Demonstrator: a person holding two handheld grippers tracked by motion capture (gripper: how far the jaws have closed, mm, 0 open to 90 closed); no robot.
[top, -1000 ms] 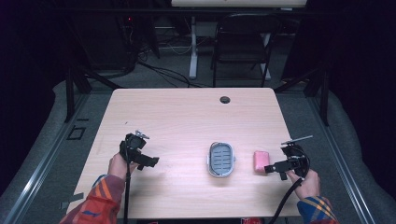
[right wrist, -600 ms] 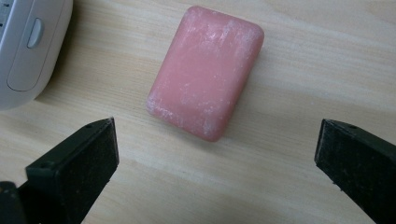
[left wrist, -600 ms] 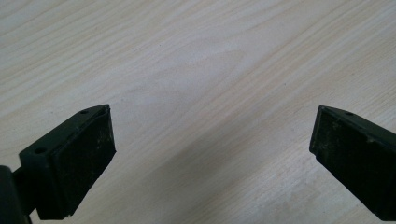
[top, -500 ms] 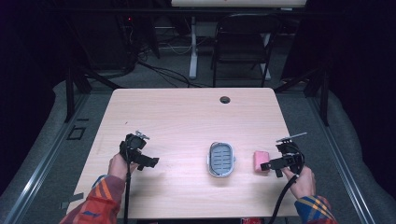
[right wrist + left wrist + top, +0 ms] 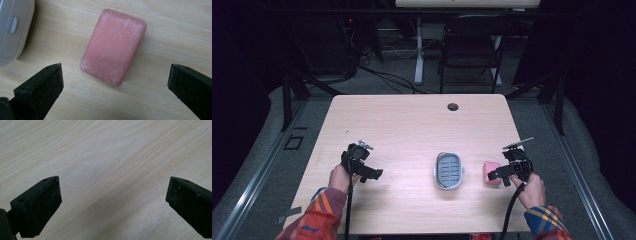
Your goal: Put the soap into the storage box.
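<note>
From above, the left hand-held gripper (image 5: 373,174) sits over bare tabletop (image 5: 412,125) at the left, well apart from the rest; its own view shows the jaws spread wide over plain wood grain. At the middle lies a grey soap dish (image 5: 448,170). Just right of it is the pink soap bar (image 5: 490,172), with the right hand-held gripper (image 5: 493,175) over it. The right gripper view adds what the high view hides: jaws wide apart, not touching the bar (image 5: 113,46), whose surface is dusted white, and the dish's corner (image 5: 13,25) nearby.
</note>
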